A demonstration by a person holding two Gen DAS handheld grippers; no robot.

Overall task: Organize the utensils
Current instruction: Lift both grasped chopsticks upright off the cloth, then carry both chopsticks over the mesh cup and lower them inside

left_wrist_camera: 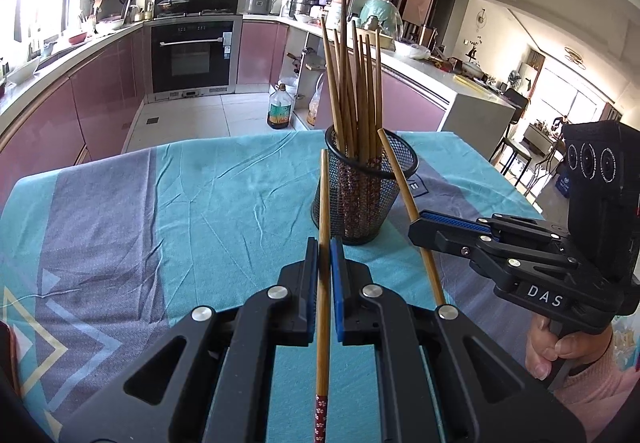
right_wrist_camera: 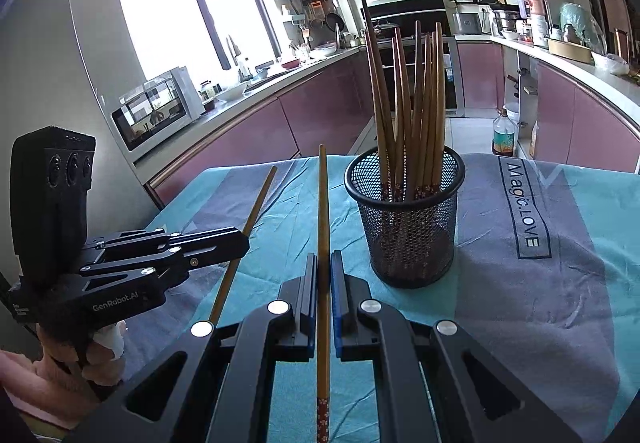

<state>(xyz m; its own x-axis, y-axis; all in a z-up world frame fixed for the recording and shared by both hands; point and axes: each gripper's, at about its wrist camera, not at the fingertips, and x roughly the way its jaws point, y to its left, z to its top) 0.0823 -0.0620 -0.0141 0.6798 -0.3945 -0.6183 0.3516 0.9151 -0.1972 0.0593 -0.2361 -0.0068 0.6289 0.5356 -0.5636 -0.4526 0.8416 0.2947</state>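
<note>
- The left gripper [left_wrist_camera: 324, 243] has its blue pads pinched on a wooden chopstick [left_wrist_camera: 323, 263], which runs straight forward between them — tip raised toward the holder, patterned end back by the camera.
- The right gripper [right_wrist_camera: 324, 257] pinches a second chopstick [right_wrist_camera: 323, 243] the same way (its own view shows the grip plainly).
- The black mesh holder [right_wrist_camera: 404, 227] stands upright on the teal and grey tablecloth [left_wrist_camera: 180, 203], just ahead of both grippers, holding a bundle of chopsticks [right_wrist_camera: 412, 115] tips up.
- A hand [left_wrist_camera: 560, 351] in a pink sleeve grips the right handle.
</note>
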